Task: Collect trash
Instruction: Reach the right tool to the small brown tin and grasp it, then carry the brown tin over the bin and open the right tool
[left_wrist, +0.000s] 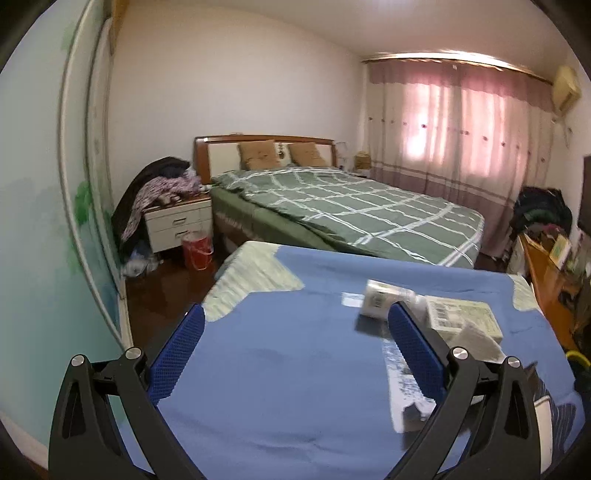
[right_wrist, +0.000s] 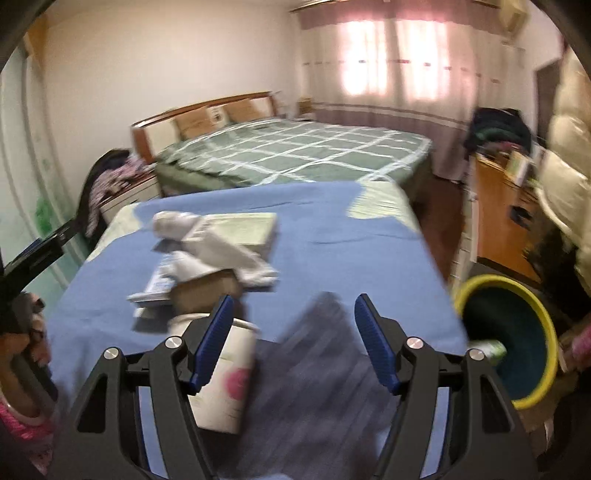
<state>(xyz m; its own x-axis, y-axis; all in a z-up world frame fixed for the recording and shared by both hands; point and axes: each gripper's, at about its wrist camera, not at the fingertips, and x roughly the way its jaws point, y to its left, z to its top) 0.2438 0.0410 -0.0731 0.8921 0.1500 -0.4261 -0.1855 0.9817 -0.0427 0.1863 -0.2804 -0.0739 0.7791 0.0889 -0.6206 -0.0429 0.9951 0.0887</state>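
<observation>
Over the blue tablecloth (right_wrist: 332, 236), my left gripper (left_wrist: 295, 350) and right gripper (right_wrist: 293, 339) hang with jaws spread, empty; crumpled trash (right_wrist: 218, 251) lies ahead, yellow-rimmed bin (right_wrist: 513, 339) beside the table.

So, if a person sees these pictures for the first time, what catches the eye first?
Probably the blue cloth over the near surface, with a heap of trash on it: a crumpled white tissue, a flat pale box and a white paper cup lying by the open right gripper. Then the yellow-rimmed bin at its right, and the green checked bed behind.
</observation>
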